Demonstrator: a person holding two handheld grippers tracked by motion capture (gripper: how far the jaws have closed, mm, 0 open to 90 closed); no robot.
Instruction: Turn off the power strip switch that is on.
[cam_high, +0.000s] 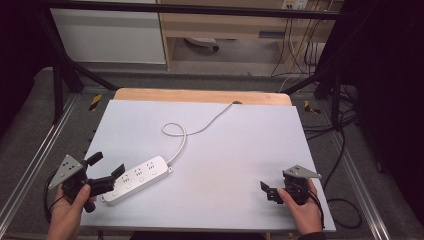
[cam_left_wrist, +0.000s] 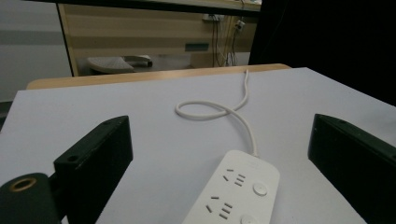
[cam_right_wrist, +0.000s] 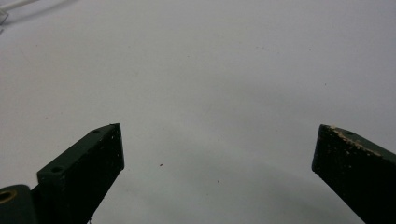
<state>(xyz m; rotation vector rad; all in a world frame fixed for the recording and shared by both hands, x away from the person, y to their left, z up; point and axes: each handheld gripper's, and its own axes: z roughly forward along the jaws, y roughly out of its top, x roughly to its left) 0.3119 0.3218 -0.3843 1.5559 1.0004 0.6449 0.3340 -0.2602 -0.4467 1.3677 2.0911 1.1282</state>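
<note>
Your left gripper (cam_high: 106, 169) spread wide, jaws flanking near end of power strip (cam_high: 137, 178) (cord (cam_high: 181, 134) looping behind) at table (cam_high: 225, 150) front-left. Your right gripper (cam_high: 266, 191) also spread, over bare table front-right.

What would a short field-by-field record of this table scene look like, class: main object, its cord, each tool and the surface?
Object: white power strip, lying flat at the table's front left
Cord: white cord, makes one loop, then runs to the table's far edge
Left tool: left tool, jaws open, at the strip's near end; the strip lies between the jaws in the left gripper view
Right tool: right tool, jaws open, over bare table at front right, holding nothing
Surface: pale table top with a wooden far edge
</note>
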